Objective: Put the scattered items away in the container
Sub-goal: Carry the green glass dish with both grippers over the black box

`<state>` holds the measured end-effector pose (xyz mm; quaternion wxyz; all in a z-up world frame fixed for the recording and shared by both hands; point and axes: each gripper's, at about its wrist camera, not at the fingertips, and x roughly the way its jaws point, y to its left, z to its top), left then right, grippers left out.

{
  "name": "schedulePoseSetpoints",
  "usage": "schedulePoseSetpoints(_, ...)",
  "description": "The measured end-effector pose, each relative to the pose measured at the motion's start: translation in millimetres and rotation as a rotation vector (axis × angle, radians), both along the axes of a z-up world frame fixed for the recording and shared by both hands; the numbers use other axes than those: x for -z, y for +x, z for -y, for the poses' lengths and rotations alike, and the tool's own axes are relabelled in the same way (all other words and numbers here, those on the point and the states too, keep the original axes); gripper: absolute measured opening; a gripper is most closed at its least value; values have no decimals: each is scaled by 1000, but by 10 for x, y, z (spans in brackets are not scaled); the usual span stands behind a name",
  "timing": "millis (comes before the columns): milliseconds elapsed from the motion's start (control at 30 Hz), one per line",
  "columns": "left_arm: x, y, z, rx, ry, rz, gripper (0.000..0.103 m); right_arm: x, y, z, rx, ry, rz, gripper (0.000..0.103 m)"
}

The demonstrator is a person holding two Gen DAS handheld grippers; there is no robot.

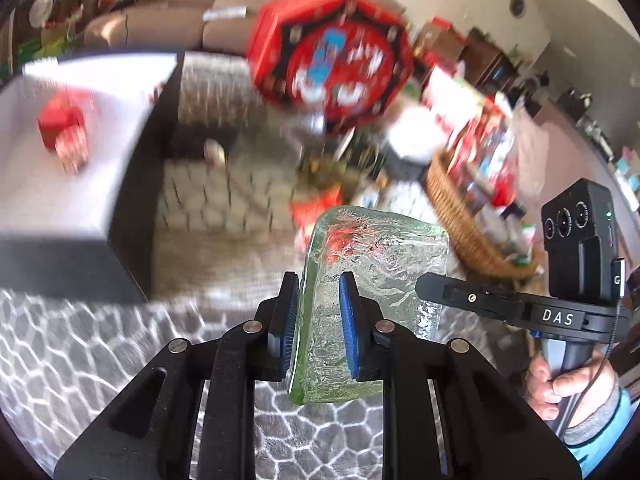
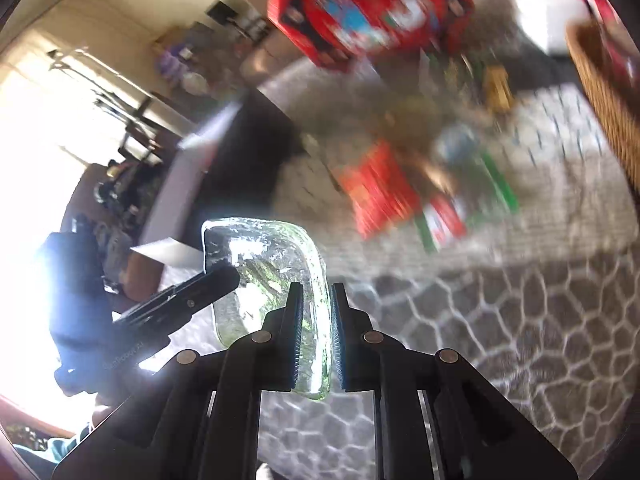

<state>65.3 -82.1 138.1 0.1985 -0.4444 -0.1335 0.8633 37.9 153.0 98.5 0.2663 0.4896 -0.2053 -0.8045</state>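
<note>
We had the glass dish (image 1: pixel 372 280) pinched by both grippers, left (image 1: pixel 319 328) and right (image 2: pixel 316 336), low centre, with the basket (image 1: pixel 460 220) lying off at mid right.

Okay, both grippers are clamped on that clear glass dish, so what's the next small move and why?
Probably carry the glass dish level toward the wicker basket, both grips kept tight. The left gripper and right gripper each pinch a rim, the dish hangs above the patterned rug, and the basket already holds other items.
</note>
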Motion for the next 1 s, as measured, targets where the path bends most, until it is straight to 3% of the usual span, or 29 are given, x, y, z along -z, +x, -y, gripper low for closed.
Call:
schedulePoseSetpoints(133,-432,-161,303,-25,13,-32,20,-504,-182,319,-38,-14,-67,13)
schedulePoseSetpoints(300,-881,-523,1068,-108,-15,-24,20,-915,-731,1095,-94,-59,-74,13)
schedulePoseSetpoints(467,-1093,-855,1925,-193,-90,11,20,-997,-1182,2054,-166,-114,-39,13)
schedulePoseSetpoints(600,-907,-1101,2540,-248,-104,95,20,-686,-1414,2784,-213,-125,47,13)
schedulePoseSetpoints(733,-467,-1277,2963,-255,-105,198,21,-245,-1588,3223,-231,-128,161,13)
schedulePoseSetpoints(900,186,-1431,3118,-254,-105,360,24,281,-1847,3550,-264,-7,299,13)
schedulePoseSetpoints(1000,455,-1527,3047,-227,-142,432,28,438,-1956,3672,-277,91,338,13)
